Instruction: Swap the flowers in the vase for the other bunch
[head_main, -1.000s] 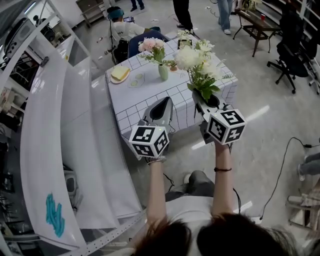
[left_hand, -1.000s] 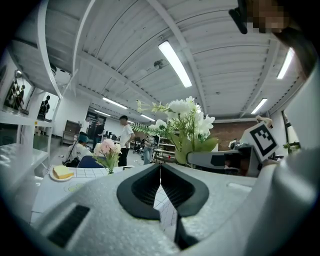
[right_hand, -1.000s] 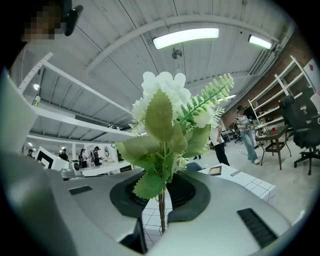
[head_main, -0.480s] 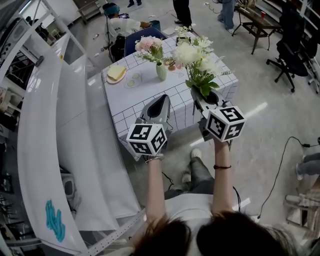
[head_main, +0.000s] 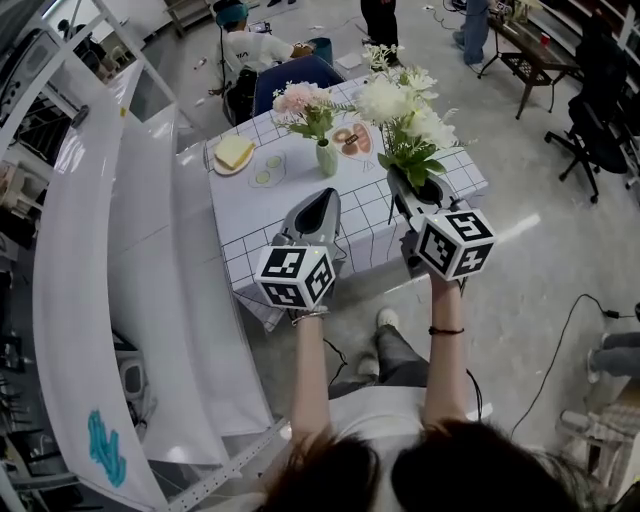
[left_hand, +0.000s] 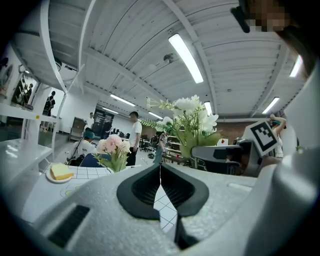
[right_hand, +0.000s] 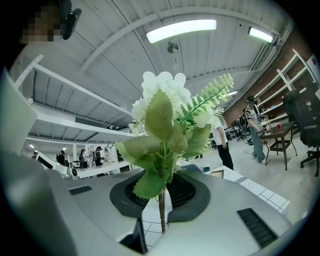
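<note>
White bunch (head_main: 400, 105) clamped in the right gripper (head_main: 402, 188); pink bunch (head_main: 300, 98) in the vase (head_main: 327, 157).

Right of centre in the head view, the right gripper's jaws are partly closed onto the green stems of the white bunch, which stands upright over the near right part of the grid-patterned table (head_main: 290, 215). Just to its left, the left gripper (head_main: 322, 205) has its jaws pressed together with nothing between them. Toward the top centre, the pale green vase stands on the table and holds the pink bunch. A plate (head_main: 233, 153) with a yellow slice lies to the vase's left.
</note>
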